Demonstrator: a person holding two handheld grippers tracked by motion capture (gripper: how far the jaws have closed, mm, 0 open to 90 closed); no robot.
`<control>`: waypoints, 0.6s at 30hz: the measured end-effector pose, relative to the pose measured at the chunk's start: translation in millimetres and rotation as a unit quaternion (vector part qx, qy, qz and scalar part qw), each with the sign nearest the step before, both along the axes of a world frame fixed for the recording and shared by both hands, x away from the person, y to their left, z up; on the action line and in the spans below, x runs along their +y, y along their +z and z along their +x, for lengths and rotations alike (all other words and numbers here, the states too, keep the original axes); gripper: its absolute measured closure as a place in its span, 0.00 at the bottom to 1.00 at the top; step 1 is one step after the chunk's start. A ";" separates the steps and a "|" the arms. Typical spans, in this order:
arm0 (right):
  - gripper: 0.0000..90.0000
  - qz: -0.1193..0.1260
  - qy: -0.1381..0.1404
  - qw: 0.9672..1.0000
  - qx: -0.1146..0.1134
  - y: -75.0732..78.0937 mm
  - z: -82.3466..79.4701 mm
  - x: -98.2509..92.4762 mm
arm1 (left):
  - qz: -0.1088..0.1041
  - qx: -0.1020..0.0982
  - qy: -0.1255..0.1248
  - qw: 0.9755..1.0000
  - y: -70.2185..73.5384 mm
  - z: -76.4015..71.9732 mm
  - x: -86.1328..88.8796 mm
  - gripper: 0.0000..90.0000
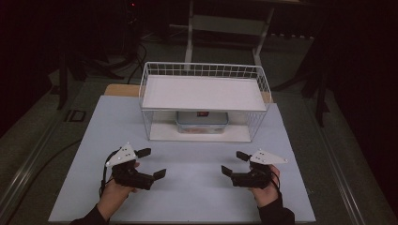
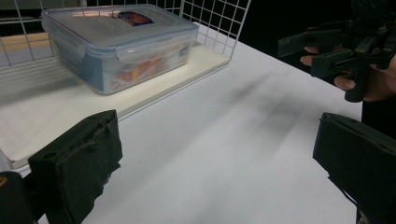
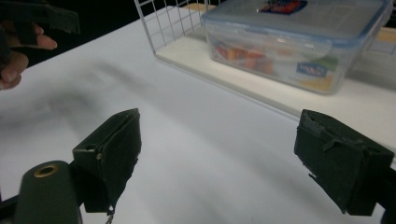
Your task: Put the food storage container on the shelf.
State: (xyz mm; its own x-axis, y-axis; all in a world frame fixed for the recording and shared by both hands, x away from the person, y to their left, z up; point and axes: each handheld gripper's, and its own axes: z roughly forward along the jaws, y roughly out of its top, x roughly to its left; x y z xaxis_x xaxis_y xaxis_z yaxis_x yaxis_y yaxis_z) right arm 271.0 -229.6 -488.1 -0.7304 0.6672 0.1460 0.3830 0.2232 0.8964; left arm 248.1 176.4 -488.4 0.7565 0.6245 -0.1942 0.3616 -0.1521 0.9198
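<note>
A clear plastic food box (image 1: pixel 202 122) with a blue-rimmed snap lid sat on the lower shelf of a white wire rack (image 1: pixel 204 101) at the far middle of the pale table (image 1: pixel 187 187). On its lid was a red and blue sticker (image 2: pixel 132 18), its print too blurred to read. A small blue label (image 3: pixel 312 70) on the box's side carried white lettering I could not make out either. Orange and red contents showed through the wall. The left gripper (image 1: pixel 153 163) hovered over the near table, jaws spread wide and gripping nothing. The right gripper (image 1: pixel 233 163) faced it from the other side, likewise spread and empty. Both were well apart from the box.
</note>
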 end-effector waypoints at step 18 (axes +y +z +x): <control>0.18 -0.038 -0.005 0.999 0.008 -14.0 -13.5 -27.0 | 0.011 0.001 0.007 1.000 -10.9 -0.9 5.3 0.01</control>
